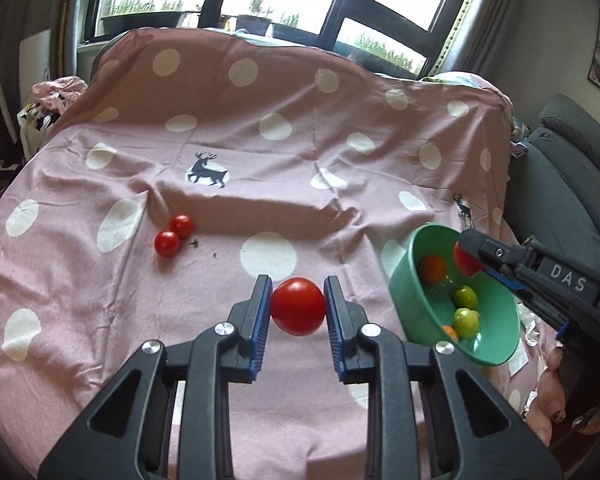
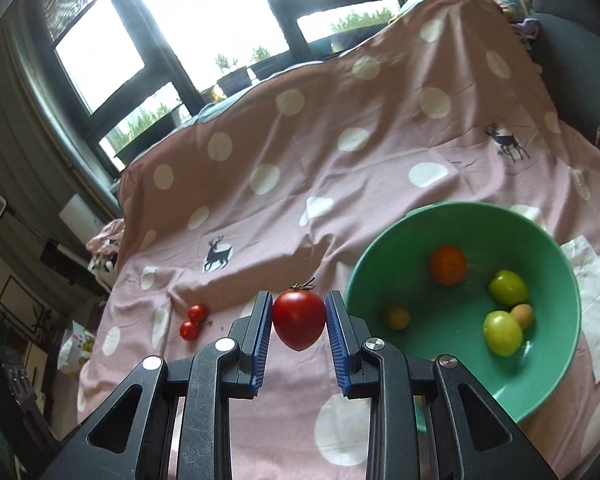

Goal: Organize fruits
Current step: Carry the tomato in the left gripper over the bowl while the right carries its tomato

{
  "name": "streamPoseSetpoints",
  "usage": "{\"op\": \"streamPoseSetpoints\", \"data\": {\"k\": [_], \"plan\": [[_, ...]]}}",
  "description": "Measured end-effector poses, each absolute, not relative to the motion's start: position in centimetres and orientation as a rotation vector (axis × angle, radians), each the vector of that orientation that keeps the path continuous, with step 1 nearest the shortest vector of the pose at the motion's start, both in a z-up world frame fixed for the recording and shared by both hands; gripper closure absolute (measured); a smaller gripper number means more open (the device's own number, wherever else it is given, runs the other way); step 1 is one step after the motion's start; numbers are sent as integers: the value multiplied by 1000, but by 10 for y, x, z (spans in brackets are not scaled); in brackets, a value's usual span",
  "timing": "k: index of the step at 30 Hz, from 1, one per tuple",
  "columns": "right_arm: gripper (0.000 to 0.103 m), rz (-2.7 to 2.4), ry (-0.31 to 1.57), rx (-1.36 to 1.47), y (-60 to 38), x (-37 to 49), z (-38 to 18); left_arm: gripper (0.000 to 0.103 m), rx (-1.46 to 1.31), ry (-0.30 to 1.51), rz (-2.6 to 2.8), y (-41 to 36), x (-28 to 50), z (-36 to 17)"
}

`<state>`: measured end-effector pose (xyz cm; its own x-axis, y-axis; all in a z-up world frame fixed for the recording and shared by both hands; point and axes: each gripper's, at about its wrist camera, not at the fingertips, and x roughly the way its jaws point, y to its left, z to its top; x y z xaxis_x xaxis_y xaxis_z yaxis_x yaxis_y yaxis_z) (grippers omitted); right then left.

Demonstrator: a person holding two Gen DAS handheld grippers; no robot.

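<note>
On the pink white-dotted cloth (image 1: 220, 152), left wrist view: our left gripper (image 1: 298, 306) is clamped narrow on a round red tomato (image 1: 297, 306), lifted off the cloth. Two small red cherry tomatoes (image 1: 173, 235) lie touching, well left. Green plastic bowl (image 1: 412, 300) sits right, fruit inside. Our right gripper (image 1: 470, 259) holds its tomato at the bowl's rim. Its black body reads "DAS".

Right wrist view: right gripper (image 2: 299, 320) pinches a pointed red tomato with stem (image 2: 299, 319), just left of the bowl (image 2: 364, 280), which holds an orange fruit (image 2: 448, 265) and two green fruits (image 2: 502, 332). We judge: carry over the bowl's middle, lower close, then release gently, one tomato at a time.
</note>
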<state>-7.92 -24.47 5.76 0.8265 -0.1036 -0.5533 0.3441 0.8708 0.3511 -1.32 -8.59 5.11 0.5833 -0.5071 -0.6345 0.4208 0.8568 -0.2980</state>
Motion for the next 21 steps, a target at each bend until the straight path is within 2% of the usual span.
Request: {"op": "streamPoseSetpoints", "data": {"k": [9,21], "plan": [[73,-401,525,548,-297,-111,51,77,-80,722,-710,-157,-22,74],[73,-508,564,645,-339,-129,30,77,7,839,-858,-231,-22,44]]}}
